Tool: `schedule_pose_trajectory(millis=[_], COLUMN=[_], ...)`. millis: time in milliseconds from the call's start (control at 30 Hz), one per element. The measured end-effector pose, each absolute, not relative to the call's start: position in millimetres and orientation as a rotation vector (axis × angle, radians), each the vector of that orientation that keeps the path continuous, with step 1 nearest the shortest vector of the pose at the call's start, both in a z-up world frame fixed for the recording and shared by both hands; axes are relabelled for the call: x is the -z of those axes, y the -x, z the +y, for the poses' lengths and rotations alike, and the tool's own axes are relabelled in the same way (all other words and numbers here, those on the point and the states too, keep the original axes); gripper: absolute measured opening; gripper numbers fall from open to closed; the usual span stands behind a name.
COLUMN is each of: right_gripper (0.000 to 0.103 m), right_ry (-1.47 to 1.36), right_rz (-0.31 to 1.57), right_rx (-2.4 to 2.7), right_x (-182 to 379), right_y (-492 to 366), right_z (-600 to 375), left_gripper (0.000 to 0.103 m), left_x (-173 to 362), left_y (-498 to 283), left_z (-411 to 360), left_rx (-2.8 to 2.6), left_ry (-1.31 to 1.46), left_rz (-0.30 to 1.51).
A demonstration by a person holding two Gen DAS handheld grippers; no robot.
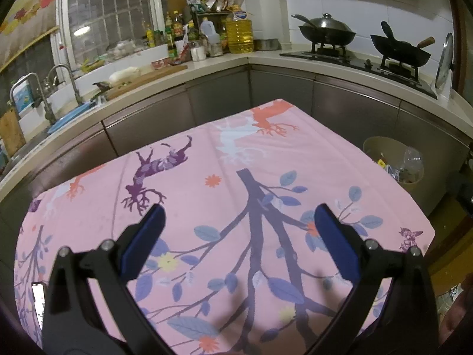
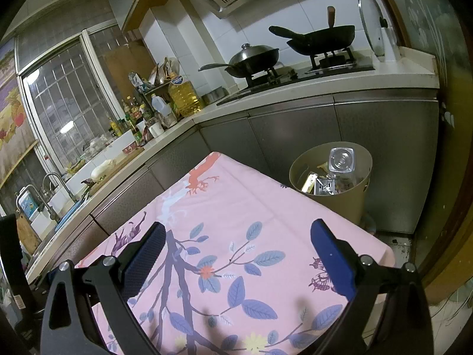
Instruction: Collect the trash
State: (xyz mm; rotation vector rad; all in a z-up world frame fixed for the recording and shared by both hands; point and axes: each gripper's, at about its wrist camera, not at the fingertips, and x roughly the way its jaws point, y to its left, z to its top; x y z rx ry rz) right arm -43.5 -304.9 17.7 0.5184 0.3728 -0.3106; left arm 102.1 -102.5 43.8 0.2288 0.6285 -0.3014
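A beige trash bin (image 2: pixel 340 198) stands on the floor past the table's far right corner. It holds a clear plastic bottle (image 2: pixel 341 161) and several wrappers (image 2: pixel 320 185). The bin also shows in the left wrist view (image 1: pixel 375 148). My left gripper (image 1: pixel 239 216) is open and empty above the pink flowered tablecloth (image 1: pixel 207 207). My right gripper (image 2: pixel 236 233) is open and empty above the same cloth (image 2: pixel 236 207), nearer the bin. No loose trash shows on the cloth.
Grey cabinets (image 1: pixel 221 100) run behind the table. The counter carries a sink with faucets (image 1: pixel 62 85), a cutting board (image 1: pixel 142 78), oil bottles (image 1: pixel 239 34) and a stove with two woks (image 1: pixel 328 31). A glass lid (image 2: pixel 374 20) stands at the counter's right end.
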Motion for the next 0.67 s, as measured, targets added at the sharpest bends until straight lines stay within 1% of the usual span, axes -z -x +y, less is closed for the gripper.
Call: schedule_pose_trajectory(millis=[667], right_gripper=[0.095], right_ry=[-0.518], right_rz=[0.385], right_rx=[0.306], right_x=[-8], right_y=[44], right_z=[-300], left_gripper=[0.097], left_x=[-37], left_y=[-103], left_z=[-105], left_rx=[0.328], left_ry=[-0.227], left_rz=[0.65])
